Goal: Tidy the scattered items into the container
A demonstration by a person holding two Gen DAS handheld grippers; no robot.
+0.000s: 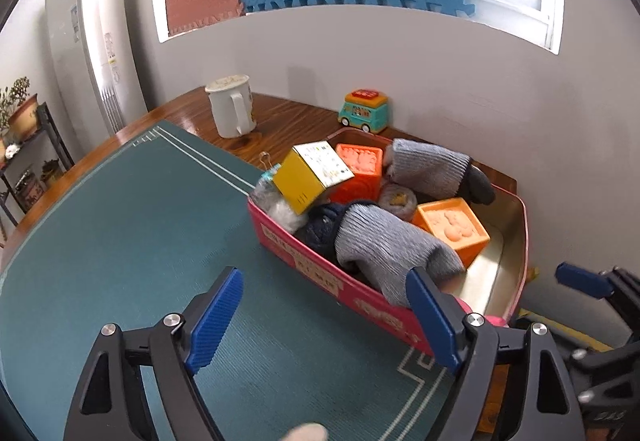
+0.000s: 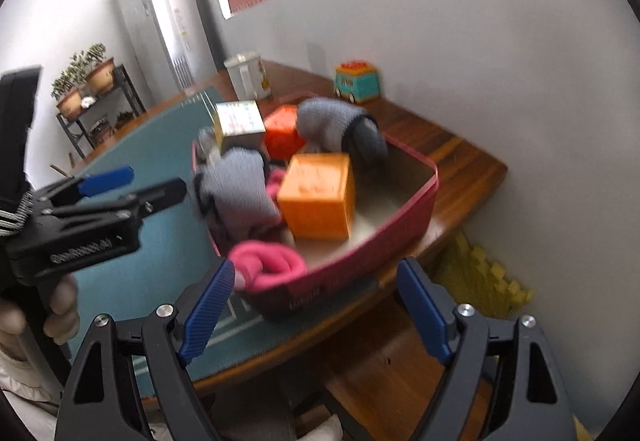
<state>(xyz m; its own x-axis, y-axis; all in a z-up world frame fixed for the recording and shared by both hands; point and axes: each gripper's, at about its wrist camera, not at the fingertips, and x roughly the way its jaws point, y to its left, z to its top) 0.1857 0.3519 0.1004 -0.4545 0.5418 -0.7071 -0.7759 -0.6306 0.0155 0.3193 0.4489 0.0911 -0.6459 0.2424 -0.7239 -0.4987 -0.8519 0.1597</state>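
Container: a pink tin [image 1: 320,273] sits at the far right end of the wooden bench [image 1: 280,117], partly on the green mat [image 1: 140,221]; it is nearly full
Grey gloves: one grey knit glove [image 1: 384,245] lies along the tin's near wall, its end draped over the rim; a second grey glove [image 1: 432,169] with a dark cuff lies at the tin's far side, on top of the other things
Blocks: an orange block [image 1: 452,229] stands in the tin just behind the near glove; a redder orange block [image 1: 358,173] sits deeper in the tin, touching the yellow box [image 1: 308,177]; the box is tilted, leaning at the tin's left end
Pink item: a pink rolled cloth [image 2: 268,265] rests on the tin's near corner in the right wrist view, partly over the rim
Other contents: a dark blue ball of yarn [image 1: 320,229] lies under the near glove; a binder clip [image 1: 268,163] pokes up at the tin's left end
Left gripper [image 1: 324,321]: jaws stand wide apart with nothing between the pads; it hangs over the mat just in front of the tin, its right pad close to the draped glove end; whether they touch I cannot tell
Right gripper [image 2: 316,305]: jaws wide apart and empty; it hangs at the tin's near corner, with the pink cloth just beyond its left pad
Outside the tin: a white mug [image 1: 232,109] stands on the bench well left of the tin; a teal toy bus [image 1: 364,111] stands just behind the tin, by the wall
Blur: the right wrist view is smeared, so fine detail in the tin is unclear
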